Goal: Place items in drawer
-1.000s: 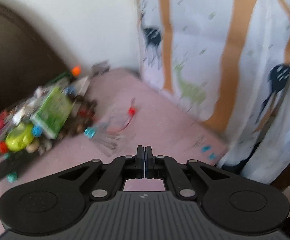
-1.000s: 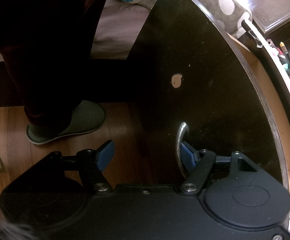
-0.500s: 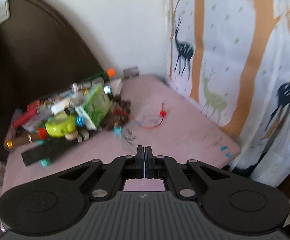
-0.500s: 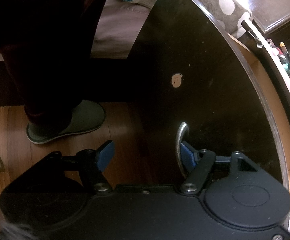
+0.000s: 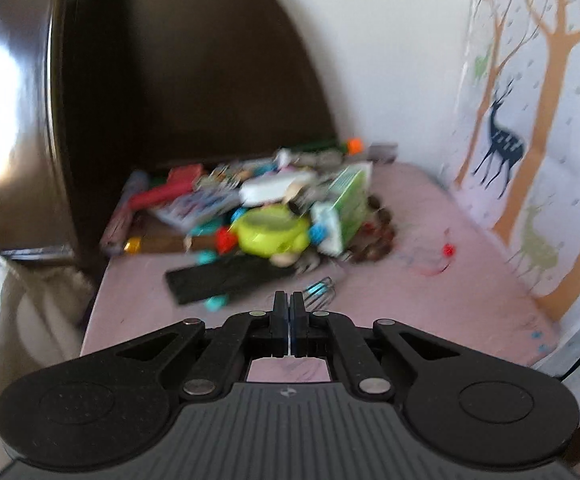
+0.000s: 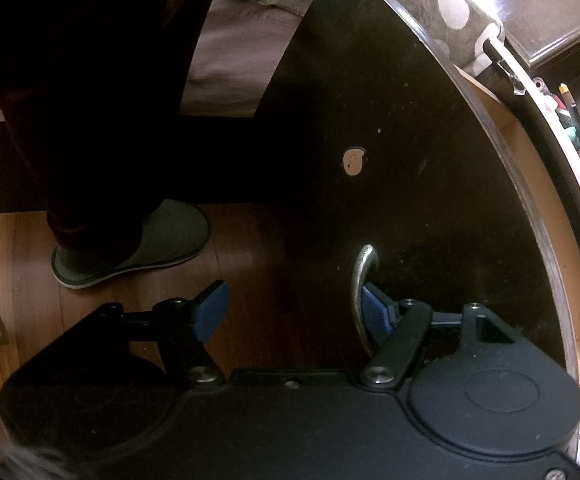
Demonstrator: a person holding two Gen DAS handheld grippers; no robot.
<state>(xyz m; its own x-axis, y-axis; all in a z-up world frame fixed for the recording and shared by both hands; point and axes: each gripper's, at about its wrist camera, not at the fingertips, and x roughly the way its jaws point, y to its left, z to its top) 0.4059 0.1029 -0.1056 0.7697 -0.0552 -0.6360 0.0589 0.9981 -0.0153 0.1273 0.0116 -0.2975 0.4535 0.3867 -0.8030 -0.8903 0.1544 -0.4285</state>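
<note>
Right gripper (image 6: 290,312) jaws apart — one seemingly behind drawer handle (image 6: 364,280).

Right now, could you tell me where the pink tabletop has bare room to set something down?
The pink tabletop is bare on its right side, between the pile of small items and the deer curtain, apart from a red-tipped wire. A bare strip also lies just ahead of the shut left gripper. The back left is crowded.
</note>
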